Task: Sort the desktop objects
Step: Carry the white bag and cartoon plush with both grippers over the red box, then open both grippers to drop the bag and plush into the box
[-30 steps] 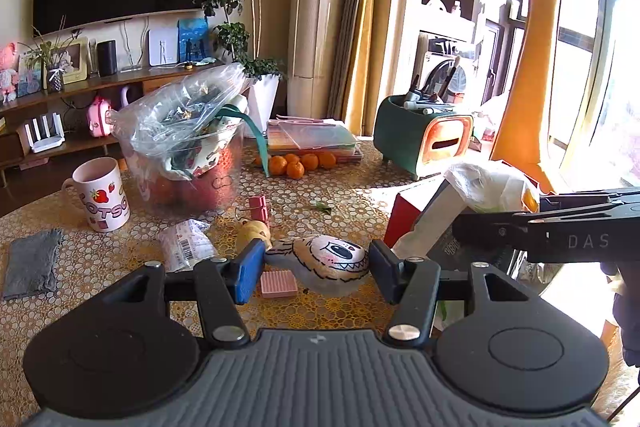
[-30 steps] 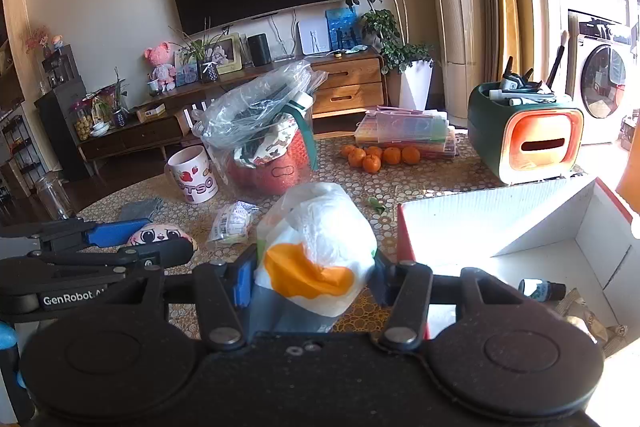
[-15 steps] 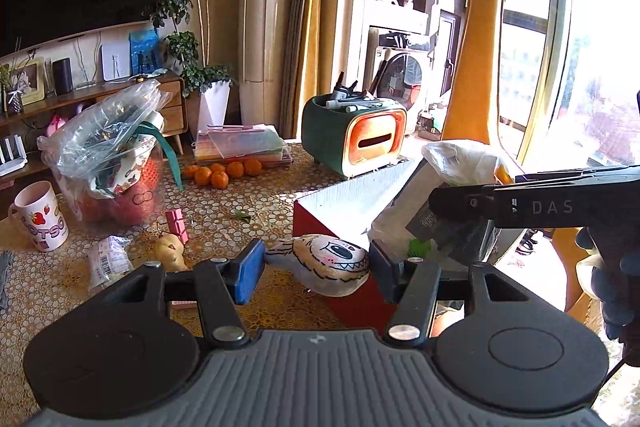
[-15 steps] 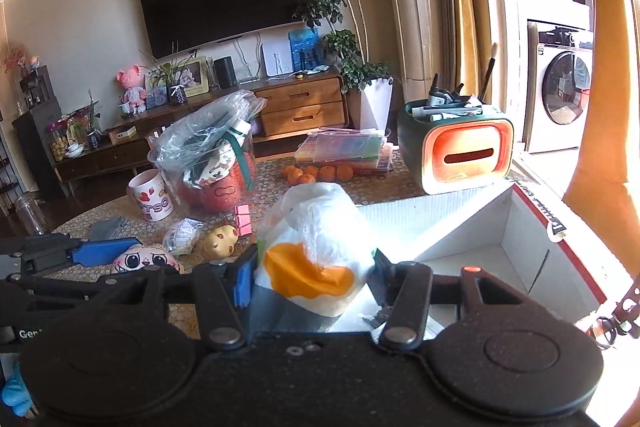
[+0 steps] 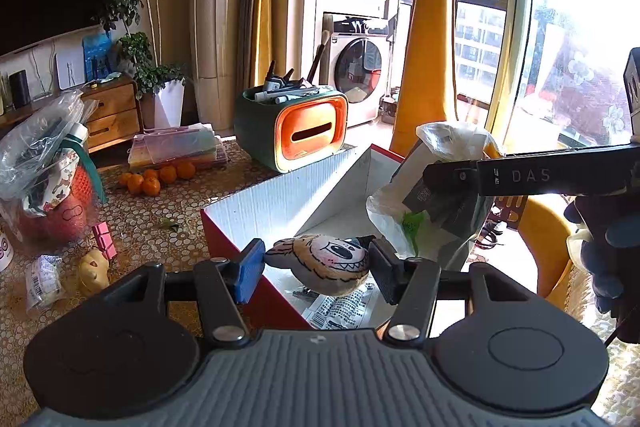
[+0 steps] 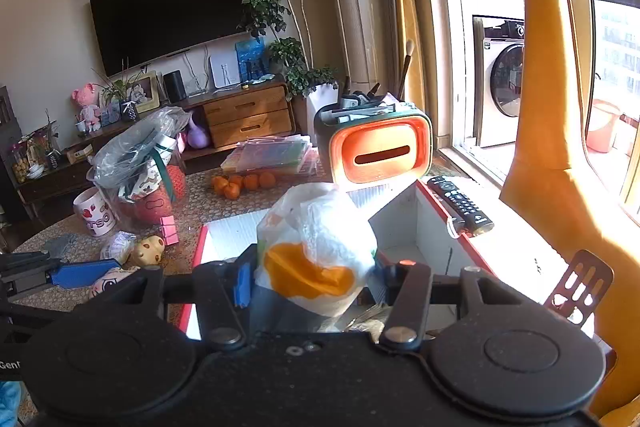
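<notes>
Living room setup, sunny window on the right, big TV on the far wall, and a table (image 5: 168, 243) covered in a pebble-pattern cloth with clutter all over it.

Both grippers are loaded right now. The left gripper (image 5: 316, 267) has its fingers at a narrow-ish gap clamped on a small plush toy with a cartoon face (image 5: 320, 261), and it hangs over the near left corner of the red-edged white box (image 5: 280, 203). The right gripper (image 6: 310, 281) is squeezed onto a white plastic bag with an orange patch (image 6: 316, 247), which looks like it has a dark packet inside, and that one is over the box too, a bit further right.

So I'd say the step in hand is the drop-off: carry both items to the box and let go. Next move calls for lowering each one inside the walls and opening the fingers, probably one at a time since the two grippers are close together.

Left on the table for later: a strawberry mug (image 6: 96, 213), a yellow squishy toy (image 6: 150, 249), a pink block (image 6: 169, 229), a small wrapped packet (image 6: 118, 245), mandarins (image 6: 244, 183). A remote control (image 6: 460, 203) sits on the box's right edge, so watch that when releasing.
</notes>
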`<action>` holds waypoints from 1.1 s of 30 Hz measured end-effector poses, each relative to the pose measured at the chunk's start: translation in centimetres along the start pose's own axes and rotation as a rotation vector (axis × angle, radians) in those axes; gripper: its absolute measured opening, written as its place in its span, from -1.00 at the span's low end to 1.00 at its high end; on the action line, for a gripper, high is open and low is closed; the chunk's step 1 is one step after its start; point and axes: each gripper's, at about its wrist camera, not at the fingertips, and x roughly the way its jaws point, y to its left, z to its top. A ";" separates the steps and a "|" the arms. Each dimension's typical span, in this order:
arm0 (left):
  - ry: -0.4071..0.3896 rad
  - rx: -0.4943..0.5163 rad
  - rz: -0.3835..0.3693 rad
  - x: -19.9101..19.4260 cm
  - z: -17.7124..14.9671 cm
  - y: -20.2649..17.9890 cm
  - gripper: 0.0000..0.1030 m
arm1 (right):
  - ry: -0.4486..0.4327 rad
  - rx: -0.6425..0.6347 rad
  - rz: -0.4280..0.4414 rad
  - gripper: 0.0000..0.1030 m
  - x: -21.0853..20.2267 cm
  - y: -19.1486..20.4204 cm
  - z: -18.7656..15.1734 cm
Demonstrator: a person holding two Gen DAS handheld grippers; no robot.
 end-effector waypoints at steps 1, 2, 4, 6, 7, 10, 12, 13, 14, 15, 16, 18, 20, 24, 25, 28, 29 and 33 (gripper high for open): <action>0.001 0.004 -0.003 0.3 0.1 -0.3 0.10 | -0.002 0.002 -0.009 0.03 0.0 -0.5 0.0; 0.002 0.007 -0.005 0.7 0.2 -0.5 0.10 | -0.004 0.004 -0.019 0.03 0.1 -1.0 0.1; 0.009 0.010 -0.010 1.4 0.4 -0.9 0.10 | -0.009 0.010 -0.039 0.03 0.4 -1.9 0.2; 0.019 0.015 -0.011 2.3 0.6 -1.2 0.10 | -0.012 0.018 -0.057 0.03 0.8 -2.8 0.2; 0.023 0.018 -0.011 2.7 0.7 -1.3 0.10 | -0.012 0.023 -0.064 0.03 0.9 -3.2 0.2; 0.037 0.022 -0.011 4.0 1.0 -1.6 0.10 | -0.006 0.042 -0.079 0.04 1.7 -4.5 0.3; 0.052 0.025 -0.006 5.1 1.1 -1.5 0.10 | 0.002 0.049 -0.084 0.04 2.3 -5.0 0.3; 0.059 0.027 -0.002 5.6 1.2 -1.5 0.10 | 0.006 0.049 -0.089 0.04 2.6 -5.2 0.2; 0.067 0.029 0.002 6.1 1.2 -1.4 0.10 | 0.009 0.050 -0.092 0.04 2.9 -5.4 0.2; 0.074 0.032 0.006 6.7 1.3 -1.4 0.10 | 0.012 0.052 -0.094 0.04 3.2 -5.6 0.1; 0.081 0.035 0.010 7.3 1.3 -1.4 0.10 | 0.015 0.057 -0.094 0.04 3.6 -5.9 0.1; 0.096 0.038 0.015 8.4 1.5 -1.3 0.10 | 0.022 0.064 -0.096 0.04 4.4 -6.2 0.1; 0.108 0.046 0.022 9.5 1.6 -1.2 0.10 | 0.040 0.066 -0.091 0.05 5.4 -6.4 0.1; 0.143 0.034 0.034 11.8 2.0 -0.8 0.10 | 0.077 0.077 -0.087 0.05 7.6 -6.6 -0.1; 0.153 0.035 0.035 12.4 2.0 -0.8 0.10 | 0.082 0.079 -0.086 0.05 8.1 -6.6 -0.1; 0.179 0.049 0.046 13.9 2.0 -0.7 0.10 | 0.104 0.081 -0.080 0.05 9.6 -6.7 -0.3; 0.192 0.051 0.051 14.4 1.9 -0.6 0.10 | 0.111 0.080 -0.076 0.04 10.0 -6.6 -0.3; 0.233 0.033 0.048 15.7 1.7 -0.1 0.10 | 0.144 0.069 -0.064 0.04 11.5 -6.6 -0.5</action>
